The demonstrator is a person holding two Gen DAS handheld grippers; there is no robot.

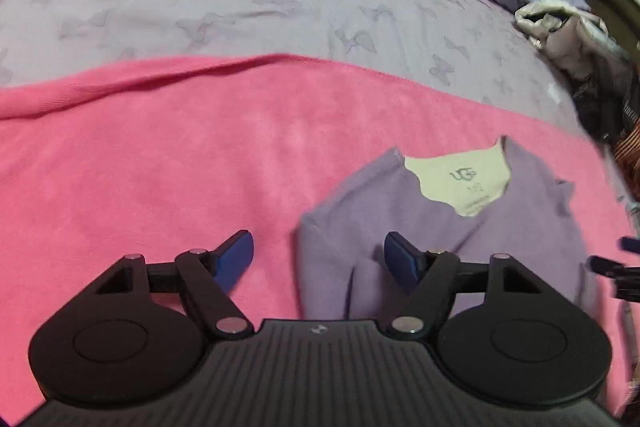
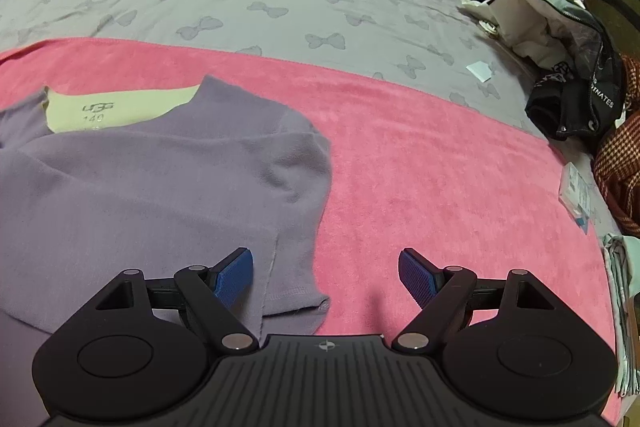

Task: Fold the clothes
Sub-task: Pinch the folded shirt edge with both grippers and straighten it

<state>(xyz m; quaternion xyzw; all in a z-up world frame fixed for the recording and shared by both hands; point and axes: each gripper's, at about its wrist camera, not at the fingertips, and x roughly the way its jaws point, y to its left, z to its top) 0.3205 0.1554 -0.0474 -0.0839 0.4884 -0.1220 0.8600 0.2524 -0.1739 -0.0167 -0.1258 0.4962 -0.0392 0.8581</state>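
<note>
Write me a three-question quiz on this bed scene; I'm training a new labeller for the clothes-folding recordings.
1. True or false: the lilac knitted top lies on the pink fleece blanket.
2. The cream neck lining with printed lettering is (a) covered, (b) showing, (c) torn off?
3. What does the left gripper hold between its blue fingers, and the right gripper?

Key:
1. True.
2. b.
3. Nothing gripped: both stand open. The left straddles the top's edge; the right straddles its folded sleeve.
</note>
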